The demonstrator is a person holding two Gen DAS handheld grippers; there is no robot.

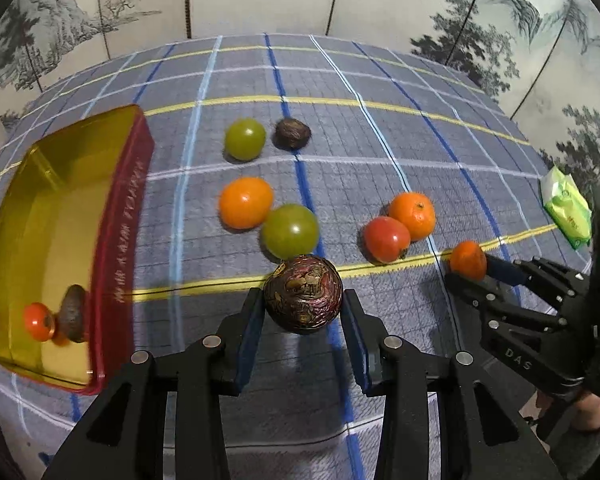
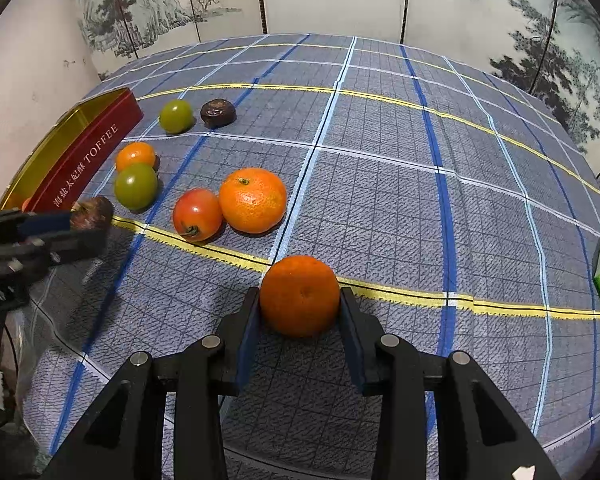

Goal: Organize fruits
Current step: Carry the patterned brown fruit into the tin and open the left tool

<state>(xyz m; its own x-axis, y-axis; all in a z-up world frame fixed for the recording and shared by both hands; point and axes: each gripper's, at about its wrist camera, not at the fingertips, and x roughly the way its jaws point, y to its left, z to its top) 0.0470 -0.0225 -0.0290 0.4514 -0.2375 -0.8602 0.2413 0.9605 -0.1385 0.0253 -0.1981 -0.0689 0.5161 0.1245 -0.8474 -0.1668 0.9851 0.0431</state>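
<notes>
Both grippers are carrying fruit toward the tin.
The left gripper [image 1: 303, 308] is clamping a dark passion fruit [image 1: 303, 294], the right gripper [image 2: 300, 300] a mandarin [image 2: 299, 295], probably bound for the toffee tin [image 1: 124, 216].

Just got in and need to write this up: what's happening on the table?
A person is sorting fruit with two handheld tools. The left tool grips a dark wrinkled fruit; the right tool grips an orange. A red toffee tin already holds two pieces; six more fruits lie on the checked cloth.

"TOFFEE" in white beside Chinese characters on red tin wall [image 2: 85, 160], far left of right gripper [image 2: 300, 312]; "DAS" embossed on that gripper's body.
</notes>
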